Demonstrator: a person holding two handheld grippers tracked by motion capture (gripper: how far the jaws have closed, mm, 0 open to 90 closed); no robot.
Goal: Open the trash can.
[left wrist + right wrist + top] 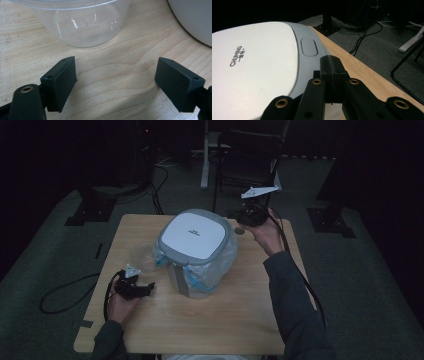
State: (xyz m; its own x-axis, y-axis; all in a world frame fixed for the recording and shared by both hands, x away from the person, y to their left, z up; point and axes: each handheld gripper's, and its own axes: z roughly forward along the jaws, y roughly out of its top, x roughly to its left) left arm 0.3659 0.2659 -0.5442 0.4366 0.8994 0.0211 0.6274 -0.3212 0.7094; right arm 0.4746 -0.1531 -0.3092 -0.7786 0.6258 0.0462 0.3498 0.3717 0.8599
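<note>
Resting low on the wooden table [240,315] near its left edge, the left gripper [142,288] has its jaws spread wide with only bare wood between them. In the left gripper view a clear plastic cup [83,23] lies on its side just ahead of the jaws, its closed base toward them and its long axis running away from them; in the high view the cup [141,256] sits beside the bin's left flank. At the table's middle stands the bin [197,250], upright, its long axis vertical, lined with a clear bag [222,262], its white lid [254,65] flat and closed. Open table lies in front of the bin. The right gripper [247,215] hovers at the bin's far right corner, close to the table's back edge, jaws pressed together on nothing, just over the lid's grey rim [308,47]
</note>
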